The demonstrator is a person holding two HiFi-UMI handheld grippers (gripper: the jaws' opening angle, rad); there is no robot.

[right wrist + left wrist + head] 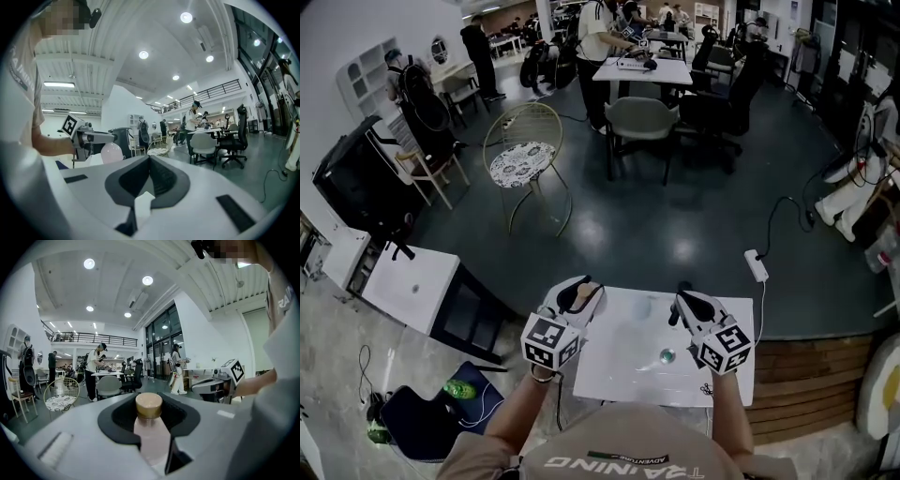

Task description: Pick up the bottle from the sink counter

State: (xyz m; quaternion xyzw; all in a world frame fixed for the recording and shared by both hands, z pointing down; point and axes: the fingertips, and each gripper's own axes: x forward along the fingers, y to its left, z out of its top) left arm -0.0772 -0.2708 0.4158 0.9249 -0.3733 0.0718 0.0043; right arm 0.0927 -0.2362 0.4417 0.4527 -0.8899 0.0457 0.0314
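A pale pink bottle (152, 439) with a tan cap (149, 405) stands upright between the dark pads of my left gripper (149, 420), which is shut on its neck and shoulder. In the head view the left gripper (578, 298) hovers over the left edge of the white sink counter (619, 380), the bottle mostly hidden by it. The right gripper view shows the bottle's rounded pink base (111, 153) hanging under the left gripper (89, 138). My right gripper (150, 176) is shut with nothing in it, above the counter's right side (686, 307).
A round drain (667, 356) sits in the sink basin. A white cabinet (412, 286) and a blue bag (431, 422) are to the left. A power strip (756, 265) lies on the dark floor beyond. Further off are a wire chair (525, 159), grey chair (639, 120), tables and standing people.
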